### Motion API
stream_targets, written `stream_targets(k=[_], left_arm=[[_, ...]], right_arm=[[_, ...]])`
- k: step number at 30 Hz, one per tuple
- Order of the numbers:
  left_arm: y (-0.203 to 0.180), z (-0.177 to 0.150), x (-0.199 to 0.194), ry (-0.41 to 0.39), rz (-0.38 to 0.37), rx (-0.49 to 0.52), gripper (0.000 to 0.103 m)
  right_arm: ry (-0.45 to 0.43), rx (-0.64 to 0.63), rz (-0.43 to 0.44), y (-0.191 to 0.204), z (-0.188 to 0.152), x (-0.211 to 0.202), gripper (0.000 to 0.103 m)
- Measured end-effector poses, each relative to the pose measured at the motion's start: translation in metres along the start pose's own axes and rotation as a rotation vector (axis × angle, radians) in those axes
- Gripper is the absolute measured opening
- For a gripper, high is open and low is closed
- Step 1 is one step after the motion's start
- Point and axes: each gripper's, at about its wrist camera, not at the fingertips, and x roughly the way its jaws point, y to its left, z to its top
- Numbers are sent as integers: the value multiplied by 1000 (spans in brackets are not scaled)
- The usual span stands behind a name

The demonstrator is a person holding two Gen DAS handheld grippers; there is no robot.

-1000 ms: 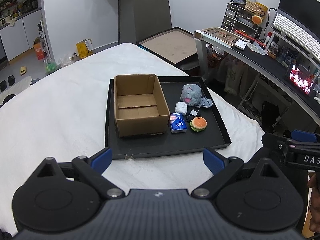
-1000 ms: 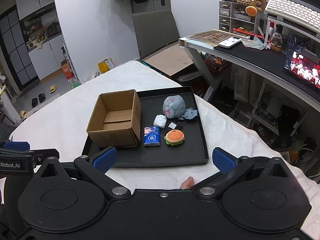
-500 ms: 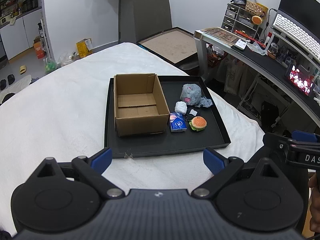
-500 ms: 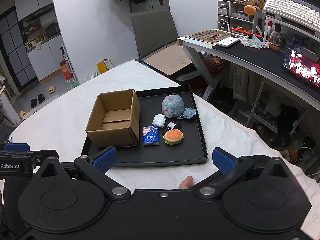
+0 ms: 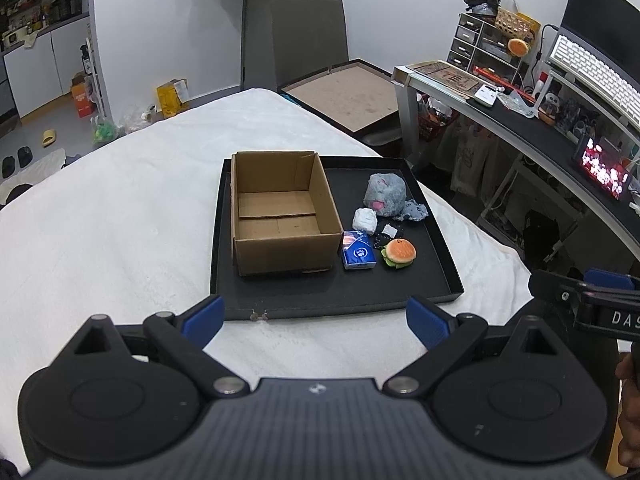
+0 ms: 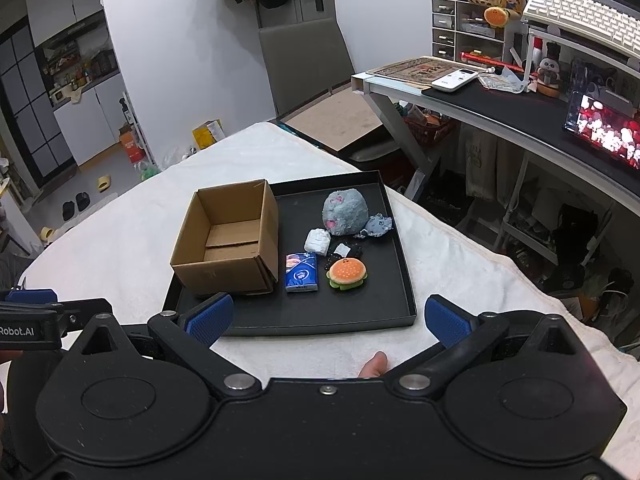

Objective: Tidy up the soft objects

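Observation:
An open, empty cardboard box stands on the left of a black tray. To its right lie a grey plush, a small blue-grey plush, a white soft block, a blue tissue pack and a burger toy. My left gripper is open and empty, short of the tray's near edge. My right gripper is open and empty above the tray's near edge.
The tray rests on a white cloth-covered table. A desk with a keyboard, a screen and drawers stands to the right. A grey chair and a flat board are beyond the table's far end. A small black and white item lies among the toys.
Both grippers have drifted slightly closer to the tray. Nothing on the tray has moved.

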Motion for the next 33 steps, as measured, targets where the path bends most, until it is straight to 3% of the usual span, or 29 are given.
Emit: stream_targets(k=[33], left_arm=[[32, 39, 81, 24, 7, -79, 96]], right_arm=[[46, 59, 31, -20, 24, 76, 103]])
